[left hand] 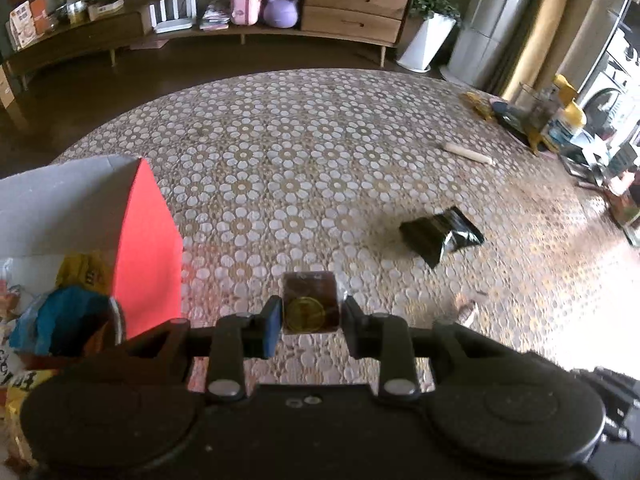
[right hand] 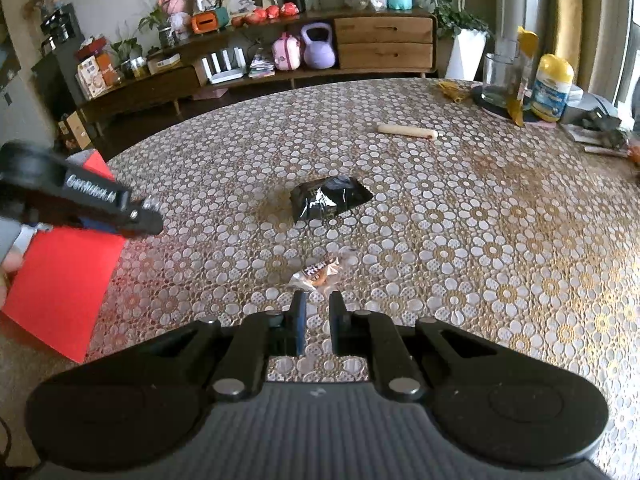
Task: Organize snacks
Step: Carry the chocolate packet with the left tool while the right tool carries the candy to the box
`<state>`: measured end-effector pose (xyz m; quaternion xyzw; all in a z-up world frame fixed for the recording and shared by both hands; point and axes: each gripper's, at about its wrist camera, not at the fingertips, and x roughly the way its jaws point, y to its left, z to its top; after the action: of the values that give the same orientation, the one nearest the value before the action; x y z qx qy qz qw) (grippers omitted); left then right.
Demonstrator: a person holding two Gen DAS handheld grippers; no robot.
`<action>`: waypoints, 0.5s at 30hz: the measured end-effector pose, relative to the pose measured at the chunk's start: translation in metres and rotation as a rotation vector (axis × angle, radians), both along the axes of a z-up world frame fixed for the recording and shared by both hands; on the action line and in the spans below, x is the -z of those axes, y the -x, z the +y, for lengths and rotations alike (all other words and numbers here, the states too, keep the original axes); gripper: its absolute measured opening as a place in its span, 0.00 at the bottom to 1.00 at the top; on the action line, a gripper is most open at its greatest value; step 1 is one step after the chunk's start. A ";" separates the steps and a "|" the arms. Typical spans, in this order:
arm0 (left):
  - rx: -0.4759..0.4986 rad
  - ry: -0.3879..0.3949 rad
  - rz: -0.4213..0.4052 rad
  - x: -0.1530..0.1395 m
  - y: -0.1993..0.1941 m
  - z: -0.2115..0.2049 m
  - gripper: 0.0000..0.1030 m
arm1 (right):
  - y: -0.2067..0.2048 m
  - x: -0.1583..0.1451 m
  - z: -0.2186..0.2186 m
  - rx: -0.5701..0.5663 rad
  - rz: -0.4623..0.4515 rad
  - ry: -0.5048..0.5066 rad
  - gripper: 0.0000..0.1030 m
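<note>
Beyond the floral tablecloth (right hand: 460,220) we see a wooden rolling pin (right hand: 408,132), a glass jar (right hand: 502,80) beside a yellow-capped tub (right hand: 552,88), and a low sideboard (right hand: 384,42) holding a purple kettlebell (right hand: 318,46), a pink case (right hand: 286,52) and potted plants (right hand: 460,24).

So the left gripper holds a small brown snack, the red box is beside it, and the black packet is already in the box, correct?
Not quite. The left gripper does hold the brown snack near the red box, but the black packet lies out on the table, apart from the box. Both wrist views show it.
</note>
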<state>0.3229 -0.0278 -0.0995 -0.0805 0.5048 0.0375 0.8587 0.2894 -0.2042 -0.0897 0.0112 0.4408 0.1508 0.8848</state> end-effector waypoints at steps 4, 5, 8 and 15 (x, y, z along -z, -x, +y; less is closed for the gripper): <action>0.024 -0.005 -0.008 -0.001 -0.002 0.006 0.28 | -0.008 0.003 0.004 0.033 0.013 -0.008 0.13; 0.031 -0.009 -0.012 -0.001 -0.002 0.007 0.28 | -0.011 0.006 0.006 0.040 0.018 -0.014 0.13; 0.048 -0.012 -0.026 -0.003 0.001 0.008 0.28 | -0.020 0.015 0.010 0.066 0.032 -0.025 0.13; 0.074 -0.003 -0.046 -0.003 0.004 0.009 0.28 | -0.037 0.030 0.015 0.124 0.060 -0.014 0.27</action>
<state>0.3187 -0.0185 -0.0961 -0.0612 0.4875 0.0048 0.8710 0.3267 -0.1888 -0.1202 0.0494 0.4644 0.0983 0.8787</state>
